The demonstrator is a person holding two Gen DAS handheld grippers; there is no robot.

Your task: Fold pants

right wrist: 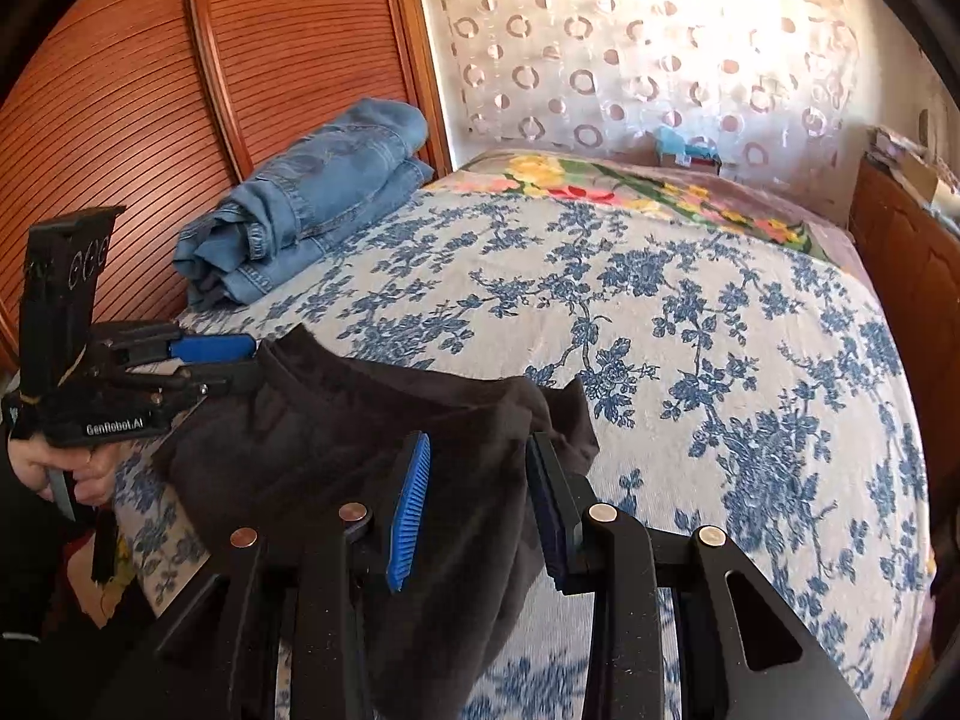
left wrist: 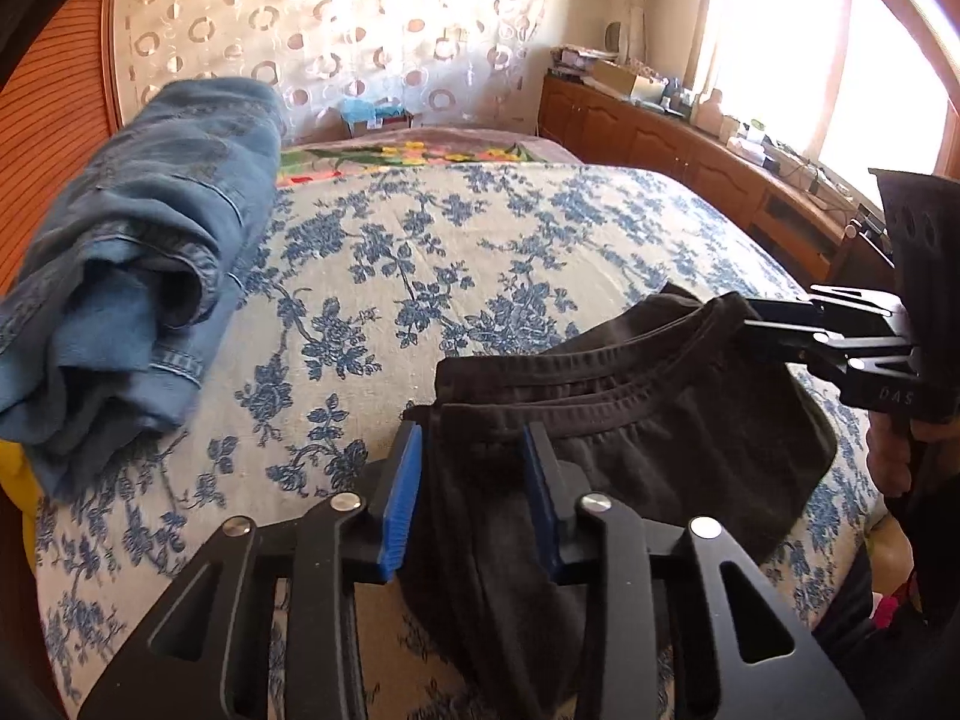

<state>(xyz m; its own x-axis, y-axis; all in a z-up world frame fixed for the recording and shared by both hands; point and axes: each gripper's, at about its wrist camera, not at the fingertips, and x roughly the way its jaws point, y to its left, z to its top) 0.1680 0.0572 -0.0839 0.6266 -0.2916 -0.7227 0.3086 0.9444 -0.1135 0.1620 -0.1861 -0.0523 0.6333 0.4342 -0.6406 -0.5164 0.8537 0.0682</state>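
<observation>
Dark brown pants (left wrist: 648, 420) lie folded at the near edge of the bed, waistband toward the far side; they also show in the right wrist view (right wrist: 360, 420). My left gripper (left wrist: 474, 462) stands open with the pants' left edge between its blue pads (left wrist: 399, 498); it also shows from the side (right wrist: 240, 360). My right gripper (right wrist: 477, 480) is open astride the pants' right corner, pads (right wrist: 408, 510) apart from the cloth; in the left wrist view it sits (left wrist: 750, 324) at the waistband's right end.
Folded blue jeans (left wrist: 138, 252) lie at the bed's far left by a wooden slatted wardrobe (right wrist: 150, 90). The bedspread (right wrist: 690, 312) is white with blue flowers. A wooden cabinet (left wrist: 690, 144) with clutter runs along the right under a bright window.
</observation>
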